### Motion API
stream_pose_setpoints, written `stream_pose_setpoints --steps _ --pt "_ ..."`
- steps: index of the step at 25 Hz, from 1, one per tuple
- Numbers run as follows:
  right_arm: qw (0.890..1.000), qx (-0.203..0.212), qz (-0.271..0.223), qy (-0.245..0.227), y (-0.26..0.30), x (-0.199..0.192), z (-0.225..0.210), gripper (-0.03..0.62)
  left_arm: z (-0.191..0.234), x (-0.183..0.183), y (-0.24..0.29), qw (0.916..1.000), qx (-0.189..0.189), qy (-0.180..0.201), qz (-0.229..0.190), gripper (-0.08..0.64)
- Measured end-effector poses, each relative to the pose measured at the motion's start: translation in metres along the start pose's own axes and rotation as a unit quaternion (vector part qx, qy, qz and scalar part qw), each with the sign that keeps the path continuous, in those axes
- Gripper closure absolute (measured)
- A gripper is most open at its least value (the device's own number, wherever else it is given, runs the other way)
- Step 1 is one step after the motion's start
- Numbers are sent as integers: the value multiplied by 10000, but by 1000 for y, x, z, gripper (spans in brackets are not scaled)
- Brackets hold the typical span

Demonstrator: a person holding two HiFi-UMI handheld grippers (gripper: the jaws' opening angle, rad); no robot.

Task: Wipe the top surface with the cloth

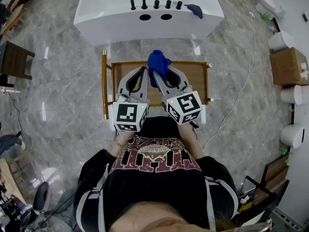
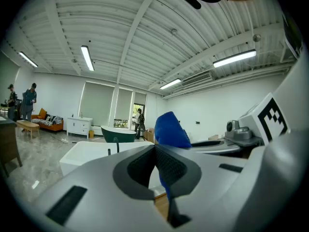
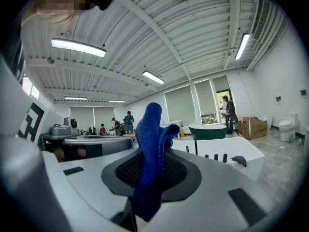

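A blue cloth (image 1: 158, 62) sticks up from my right gripper (image 1: 158, 72), which is shut on it. In the right gripper view the cloth (image 3: 150, 129) stands between the closed jaws of the right gripper (image 3: 150, 153). My left gripper (image 1: 144, 71) is just to the left of it, tips almost touching the cloth, jaws shut. In the left gripper view the cloth (image 2: 170, 129) shows right behind the tips of the left gripper (image 2: 155, 146). Both grippers are held up above the wooden table top (image 1: 195, 76) with its gold frame.
A white bathtub (image 1: 111, 8) with black fittings stands just beyond the table. A dark wooden stool (image 1: 14, 59) is at the left. A cardboard box (image 1: 288, 65) and white toilets (image 1: 293, 135) line the right wall. People stand far back in the room.
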State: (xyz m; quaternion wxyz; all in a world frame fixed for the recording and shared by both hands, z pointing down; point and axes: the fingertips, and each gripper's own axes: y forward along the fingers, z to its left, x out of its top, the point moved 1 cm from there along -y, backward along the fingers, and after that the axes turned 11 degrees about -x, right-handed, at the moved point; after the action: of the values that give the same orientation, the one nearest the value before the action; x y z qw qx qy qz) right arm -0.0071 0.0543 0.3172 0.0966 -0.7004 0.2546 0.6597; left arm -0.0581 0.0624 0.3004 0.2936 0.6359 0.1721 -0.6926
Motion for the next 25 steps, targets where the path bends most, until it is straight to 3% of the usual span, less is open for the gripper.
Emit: stream_pose_setpoints --steps 25 --pt "9988 282 388 95 54 -28 53 497 69 -45 -31 9974 334 -300 562 512"
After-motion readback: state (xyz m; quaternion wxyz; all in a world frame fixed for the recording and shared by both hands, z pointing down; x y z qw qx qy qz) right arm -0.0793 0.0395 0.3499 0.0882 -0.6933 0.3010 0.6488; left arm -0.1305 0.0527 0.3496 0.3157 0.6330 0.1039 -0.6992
